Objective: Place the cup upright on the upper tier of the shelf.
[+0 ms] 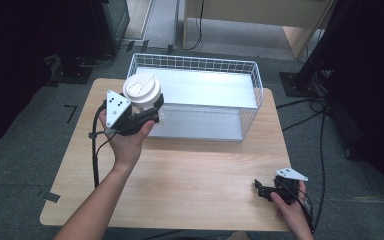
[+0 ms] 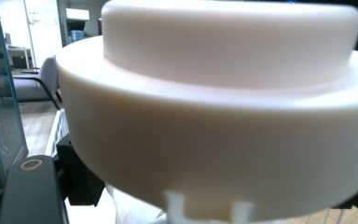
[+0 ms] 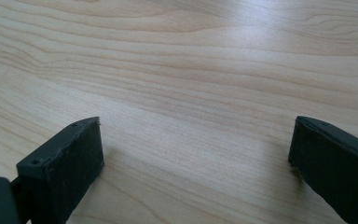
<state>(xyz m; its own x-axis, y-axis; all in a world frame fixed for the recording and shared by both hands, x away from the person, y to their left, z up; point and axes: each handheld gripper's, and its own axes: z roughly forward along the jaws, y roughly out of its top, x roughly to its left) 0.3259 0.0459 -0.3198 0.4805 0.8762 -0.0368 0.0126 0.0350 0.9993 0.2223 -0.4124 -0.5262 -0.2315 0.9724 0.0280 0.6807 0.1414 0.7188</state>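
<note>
A cup with a white lid [image 1: 141, 88] is held up above the table's back left, beside the left front corner of the wire basket [image 1: 200, 62]. My left gripper [image 1: 152, 112] is shut on the cup just below the lid, and its black jaws hide most of the cup's body. In the left gripper view the lid [image 2: 214, 116] looms very close, with one black finger [image 2: 30, 191] at the lower left. My right gripper [image 1: 258, 190] rests low at the table's front right. It is open [image 3: 196, 158], with bare wood between its fingers [image 3: 70, 158].
The white wire basket has a grey metal floor [image 1: 205, 87] and stands at the back of the wooden table [image 1: 195, 170]. Black cables [image 1: 322, 150] run along the floor to the right. Dark stands and furniture surround the table.
</note>
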